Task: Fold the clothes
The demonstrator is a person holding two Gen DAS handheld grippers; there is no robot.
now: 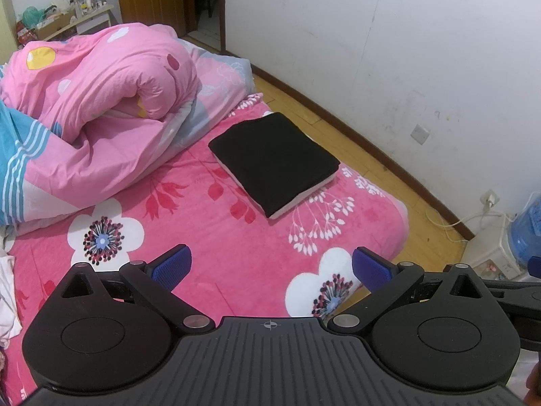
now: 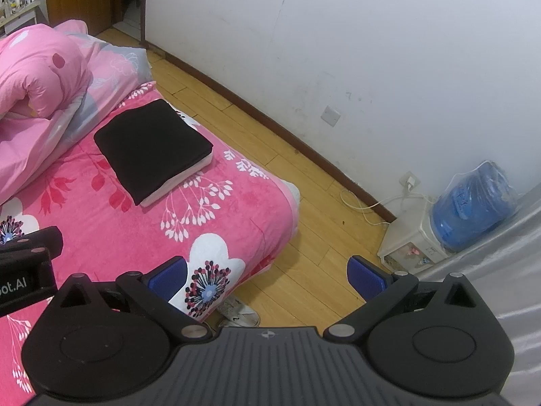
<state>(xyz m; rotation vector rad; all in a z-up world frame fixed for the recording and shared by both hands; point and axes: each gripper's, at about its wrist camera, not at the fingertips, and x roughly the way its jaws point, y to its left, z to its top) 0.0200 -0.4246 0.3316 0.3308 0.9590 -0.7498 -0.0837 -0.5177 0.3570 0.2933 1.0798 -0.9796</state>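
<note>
Left gripper (image 1: 270, 267) sits low in its own view, jaws wide apart, nothing between them, hanging over the pink floral bedspread (image 1: 209, 237). Right gripper (image 2: 267, 274) same: jaws spread, empty, hovering off the bed's corner above the wooden floor (image 2: 314, 270), a white shoe (image 2: 238, 314) just below it. Task item: a black folded garment (image 1: 274, 162) lies flat as a neat rectangle on the bedspread near the bed's right edge, well apart from both grippers; a white layer shows along its lower edges, could be a second piece under it or a lining, can't tell. So clothing already lies folded. This fits either a stack finished and both tools backed off, or a pause before another piece gets picked up; the pictures don't settle which. A bit of white cloth (image 1: 8, 297) is cut off at the left edge of the left view, and I can't make out whether it's clothing. Rumpled pink quilt (image 1: 98, 108) piled at the far end may hide things beneath it. Whatever comes next needs both jaws brought down to fabric level. Blue water jug (image 2: 473, 203) by the wall, irrelevant.
</note>
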